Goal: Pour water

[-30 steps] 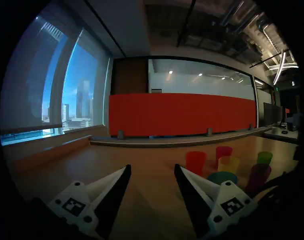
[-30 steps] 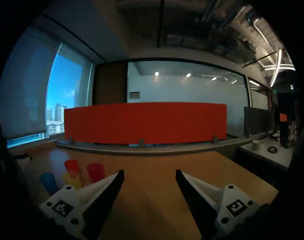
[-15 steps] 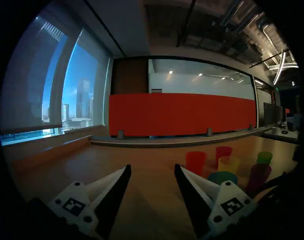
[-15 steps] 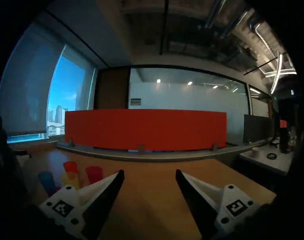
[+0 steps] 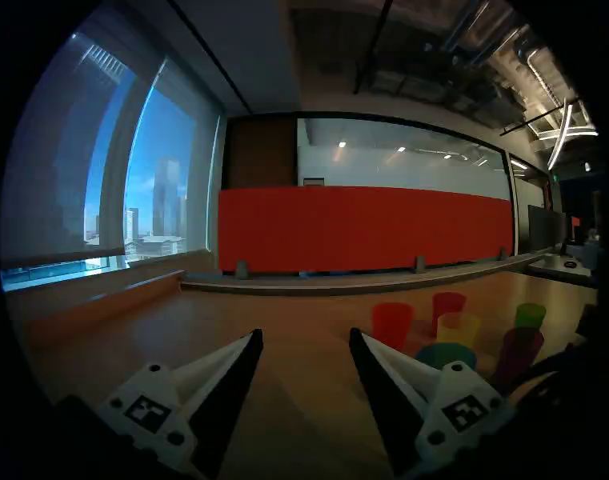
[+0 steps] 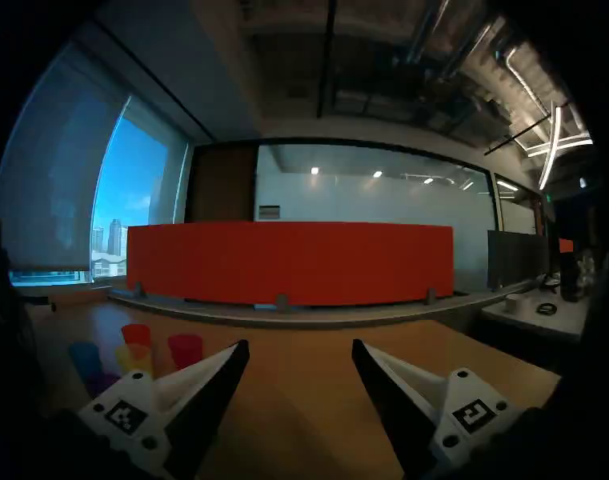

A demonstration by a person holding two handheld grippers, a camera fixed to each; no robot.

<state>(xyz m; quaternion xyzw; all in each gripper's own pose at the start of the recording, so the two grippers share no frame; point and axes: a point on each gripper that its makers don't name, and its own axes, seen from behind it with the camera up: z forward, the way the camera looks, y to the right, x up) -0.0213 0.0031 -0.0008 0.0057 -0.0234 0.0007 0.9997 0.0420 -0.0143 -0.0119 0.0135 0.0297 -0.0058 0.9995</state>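
Above the desk [image 5: 304, 308], the left tool [image 5: 304, 332] and right tool [image 6: 300, 344] gaped empty. The plastic cups [image 5: 458, 326] looked light, best pinched mid-wall.

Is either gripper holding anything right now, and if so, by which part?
Nothing is held. The left gripper and right gripper are both open, with only bare table between their fingers; the coloured cups stand apart from them.

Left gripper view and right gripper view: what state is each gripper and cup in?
left gripper: jaws open, empty
right gripper: jaws open, empty
orange cup: upright
red cup: upright
yellow cup: upright
green cup: upright
teal cup: upright
purple cup: upright
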